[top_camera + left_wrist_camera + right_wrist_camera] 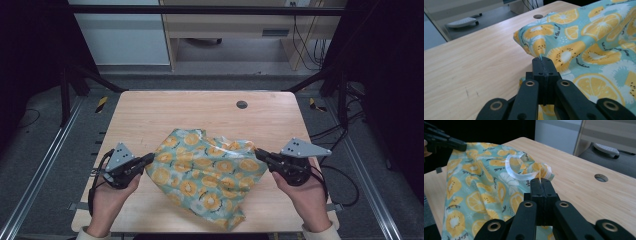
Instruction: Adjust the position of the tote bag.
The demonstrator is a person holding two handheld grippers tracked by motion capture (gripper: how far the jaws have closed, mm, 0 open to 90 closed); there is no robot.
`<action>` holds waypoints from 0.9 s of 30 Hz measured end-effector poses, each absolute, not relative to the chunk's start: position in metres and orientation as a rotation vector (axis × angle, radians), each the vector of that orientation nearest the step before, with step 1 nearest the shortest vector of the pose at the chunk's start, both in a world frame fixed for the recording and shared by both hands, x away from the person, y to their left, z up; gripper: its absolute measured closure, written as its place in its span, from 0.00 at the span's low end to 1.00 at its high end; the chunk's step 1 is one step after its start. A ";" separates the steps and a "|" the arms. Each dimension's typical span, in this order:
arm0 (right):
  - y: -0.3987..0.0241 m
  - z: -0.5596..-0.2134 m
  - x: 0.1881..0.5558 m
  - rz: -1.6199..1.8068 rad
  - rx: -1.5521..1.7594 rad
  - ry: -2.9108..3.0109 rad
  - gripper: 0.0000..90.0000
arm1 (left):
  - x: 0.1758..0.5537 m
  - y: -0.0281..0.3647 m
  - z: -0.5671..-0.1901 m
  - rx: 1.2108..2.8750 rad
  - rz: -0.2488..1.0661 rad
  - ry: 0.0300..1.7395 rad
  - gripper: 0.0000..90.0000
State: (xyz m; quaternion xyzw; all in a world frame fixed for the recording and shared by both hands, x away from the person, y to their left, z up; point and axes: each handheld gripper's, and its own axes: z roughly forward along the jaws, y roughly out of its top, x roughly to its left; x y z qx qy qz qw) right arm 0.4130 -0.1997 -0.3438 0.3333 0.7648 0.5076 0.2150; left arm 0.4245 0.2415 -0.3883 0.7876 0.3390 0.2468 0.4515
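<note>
Left gripper (pixel 148 159): jaws clamped on the fruit-print cloth's (pixel 207 172) left edge.
Right gripper (pixel 260 152): pinching its right edge.
Cloth: crumpled, table's (pixel 150 115) near middle, between both.

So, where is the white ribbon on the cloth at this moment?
In the right gripper view, the white ribbon curls on the fruit-print cloth, just beyond the right tool, which pinches the cloth's edge; the table's round hole lies further right.

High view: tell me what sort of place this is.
Probably a lab or workshop recording station: a bare wooden table inside a black metal frame, loose cables on the floor behind, plain cabinets beyond.
</note>
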 end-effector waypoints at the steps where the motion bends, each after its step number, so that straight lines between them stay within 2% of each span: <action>1: -0.199 -0.345 0.411 1.410 0.922 2.125 1.00 | 0.423 0.242 -0.390 1.956 0.605 0.834 1.00; 16: -0.203 -0.355 0.389 1.477 0.883 2.125 1.00 | 0.401 0.252 -0.399 1.923 0.593 0.808 1.00; 27: -0.209 -0.397 0.378 1.472 0.915 2.200 1.00 | 0.389 0.255 -0.422 2.002 0.509 0.786 1.00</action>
